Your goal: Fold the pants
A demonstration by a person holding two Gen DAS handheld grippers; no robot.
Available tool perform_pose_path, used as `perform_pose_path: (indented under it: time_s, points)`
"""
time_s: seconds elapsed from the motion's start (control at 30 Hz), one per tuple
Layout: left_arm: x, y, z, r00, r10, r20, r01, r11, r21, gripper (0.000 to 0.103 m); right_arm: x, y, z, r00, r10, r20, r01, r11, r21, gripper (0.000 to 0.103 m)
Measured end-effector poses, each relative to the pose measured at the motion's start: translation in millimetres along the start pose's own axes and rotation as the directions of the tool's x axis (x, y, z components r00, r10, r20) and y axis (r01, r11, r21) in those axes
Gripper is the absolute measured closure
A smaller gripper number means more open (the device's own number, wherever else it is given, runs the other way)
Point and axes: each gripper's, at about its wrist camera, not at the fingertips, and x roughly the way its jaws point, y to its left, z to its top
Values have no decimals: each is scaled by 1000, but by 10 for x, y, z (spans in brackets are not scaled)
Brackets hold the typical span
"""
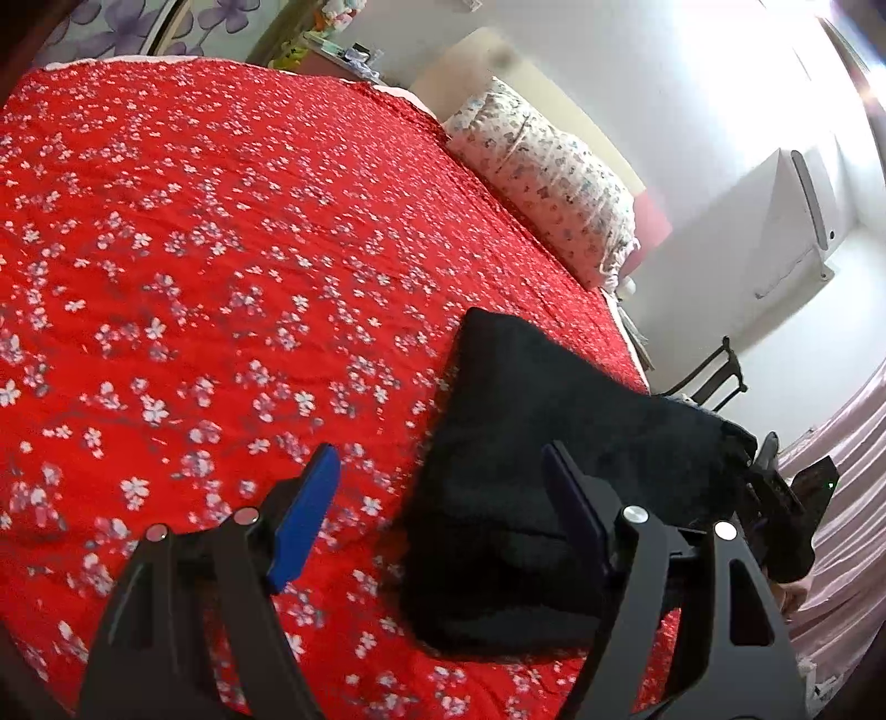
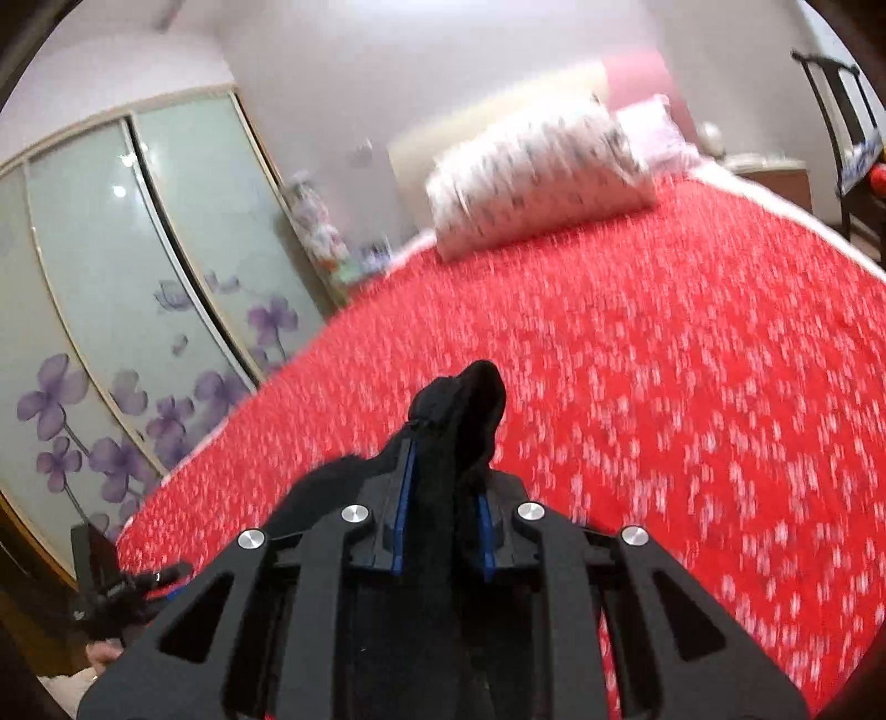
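**Right now: pants pinched at the bed's near corner**

Your right gripper (image 2: 446, 493) pinches a fold of the black pants (image 1: 531, 443), probably an edge, though that view is blurred. Your left gripper (image 1: 443, 487) hovers with jaws spread, empty. The pants lie folded near the red floral bedspread's (image 1: 221, 249) right edge; wide bare bedspread stretches leftward toward the pillow (image 1: 548, 183) and wardrobe (image 2: 111, 266).

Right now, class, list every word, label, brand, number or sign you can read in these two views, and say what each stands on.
None: no readable text in either view.
The clutter on the shelf beside the wardrobe may carry print; too small and blurred to read.
Bedspread, pillow and wardrobe doors: flower patterns only.
Black pants: no label shows.
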Motion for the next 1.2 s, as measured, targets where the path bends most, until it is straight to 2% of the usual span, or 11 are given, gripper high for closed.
perform_pose_path:
  time_s: [0.1,0.27,0.37,0.43,0.6,0.7,0.77,0.97,1.07,1.13,1.2]
  points:
    - [-26,-2,51,1000,5,4,-5,1000,5,28,350,-471,-206,978,-83,-192,111,984,141,84]
    - [-1,-344,247,999,-44,7,43,991,127,24,304,-758,-383,981,61,-182,8,934,356,80]
    - [239,-751,288,990,-100,-102,122,964,237,21,110,-654,-272,981,-86,-176,135,948,290,42]
    - [401,-1090,231,988,-74,-137,119,927,356,20,-75,-608,-239,983,-133,-123,163,946,280,33]
    - [640,-1367,-5,979,7,-204,96,867,489,17,-408,-377,-269,989,132,-63,-107,946,306,33]
    - [705,-1242,-157,965,43,-259,91,870,485,17,-314,-103,-499,948,268,-171,-198,918,343,33]
    - [748,-1146,-255,961,70,-267,73,868,491,17,-104,-66,-825,922,183,-340,-52,931,361,35]
    - [648,-999,-432,973,53,-226,67,869,490,18,-280,42,-938,964,112,-240,-21,935,354,38]
    - [313,-965,-347,988,-45,-151,105,899,425,13,-396,258,-838,969,207,-134,-157,937,313,29]
    - [189,-948,-290,995,-46,-89,79,906,415,2,-301,360,-880,969,173,-176,-116,948,296,15]
    - [181,-905,-235,997,9,-73,23,903,430,2,-62,213,-1083,949,134,-287,-26,936,352,16]
